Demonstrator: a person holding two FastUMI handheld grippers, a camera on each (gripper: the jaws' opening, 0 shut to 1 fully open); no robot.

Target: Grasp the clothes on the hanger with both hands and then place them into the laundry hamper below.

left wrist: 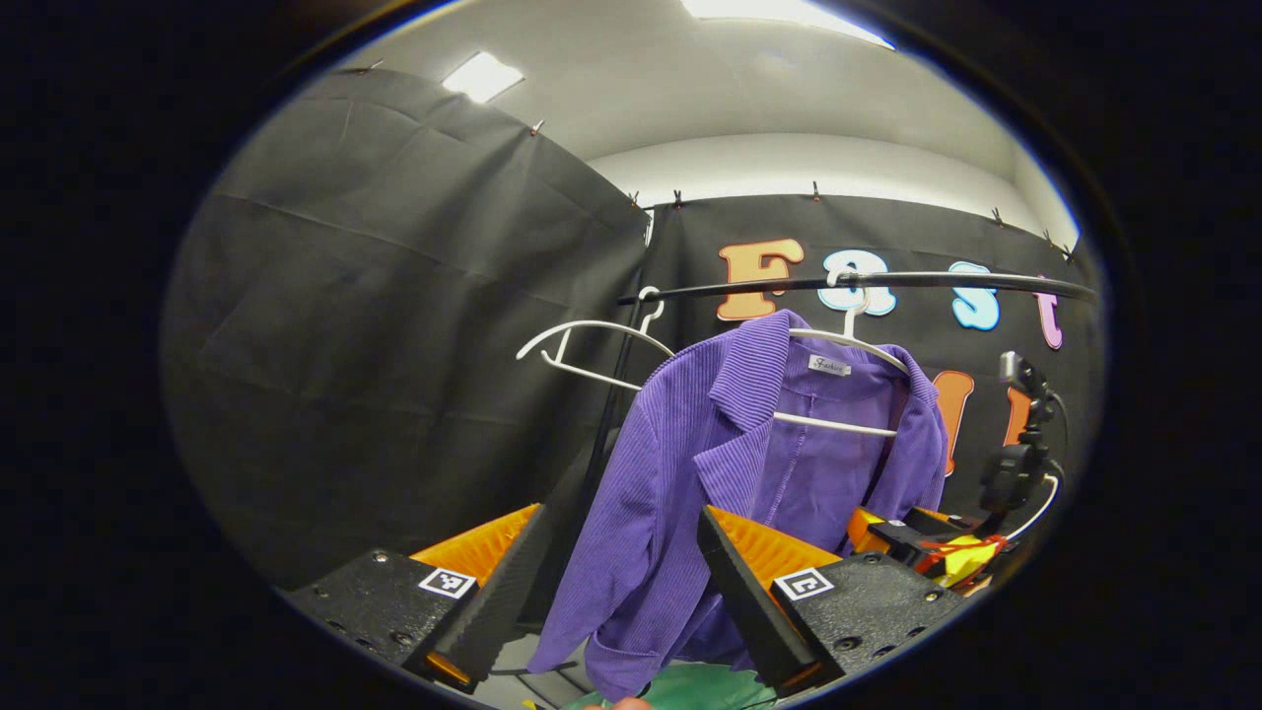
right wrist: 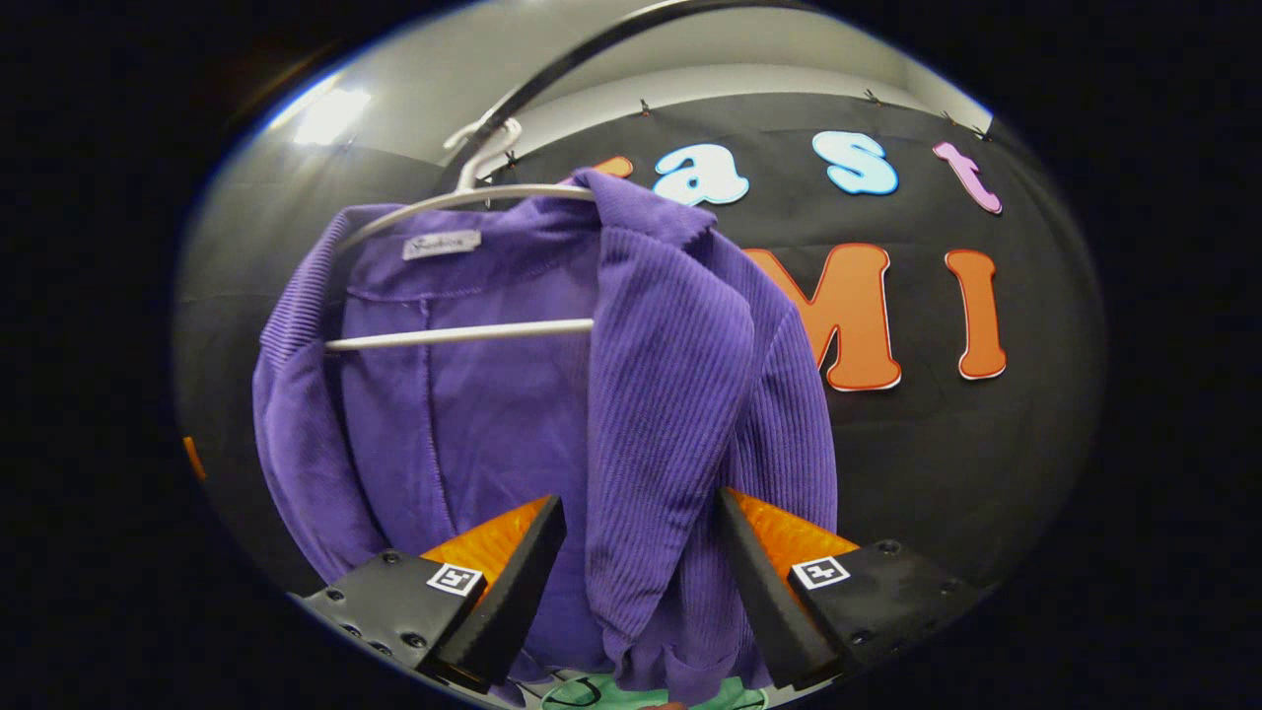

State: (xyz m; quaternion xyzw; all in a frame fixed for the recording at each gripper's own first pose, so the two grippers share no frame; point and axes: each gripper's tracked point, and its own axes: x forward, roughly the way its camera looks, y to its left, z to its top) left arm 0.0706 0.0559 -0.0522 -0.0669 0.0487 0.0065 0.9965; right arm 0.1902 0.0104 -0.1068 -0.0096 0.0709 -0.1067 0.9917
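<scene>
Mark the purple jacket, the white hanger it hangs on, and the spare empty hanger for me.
purple jacket (right wrist: pixel 680 375), right gripper view, on the ribbed front panel.
white hanger (right wrist: pixel 458 334), right gripper view, on its lower crossbar inside the jacket.
empty hanger (left wrist: pixel 592 325), left gripper view, on its upper arm, beside the jacket on the rail.

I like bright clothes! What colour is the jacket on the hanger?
Purple, with fine ribbing; the jacket shows best in the right gripper view.
</scene>
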